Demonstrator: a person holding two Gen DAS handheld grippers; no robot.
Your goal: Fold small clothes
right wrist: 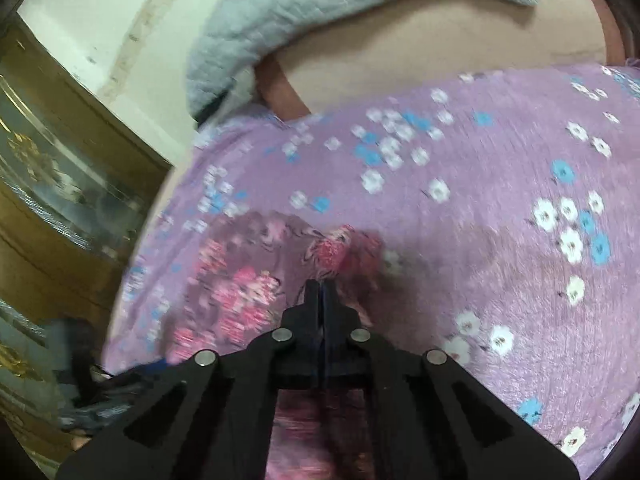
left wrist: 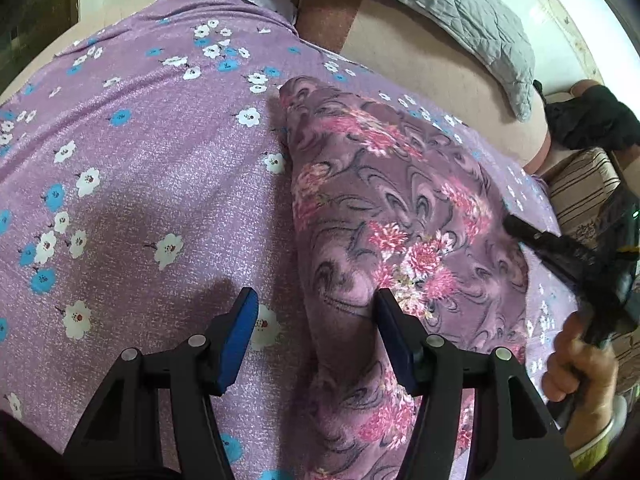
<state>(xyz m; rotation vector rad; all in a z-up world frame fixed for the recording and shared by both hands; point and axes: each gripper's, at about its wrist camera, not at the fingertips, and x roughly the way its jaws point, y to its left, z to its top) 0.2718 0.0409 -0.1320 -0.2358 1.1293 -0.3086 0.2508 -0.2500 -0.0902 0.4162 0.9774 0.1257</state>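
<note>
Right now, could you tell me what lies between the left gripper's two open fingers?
The near edge of the dark floral garment lies between the left gripper fingers, with lilac flowered sheet beside it, unpinched. The left wrist view shows this.

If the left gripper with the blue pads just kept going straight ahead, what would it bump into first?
Probably the pink flowered garment: the open left gripper straddles its left edge, with the lilac bedsheet beside it. Depth is unclear.

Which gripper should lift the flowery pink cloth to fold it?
The right hand-held gripper: it looks already pinched shut on the pink flowered cloth's edge. The left hand-held gripper is open, straddling the cloth's other edge on the purple sheet.
</note>
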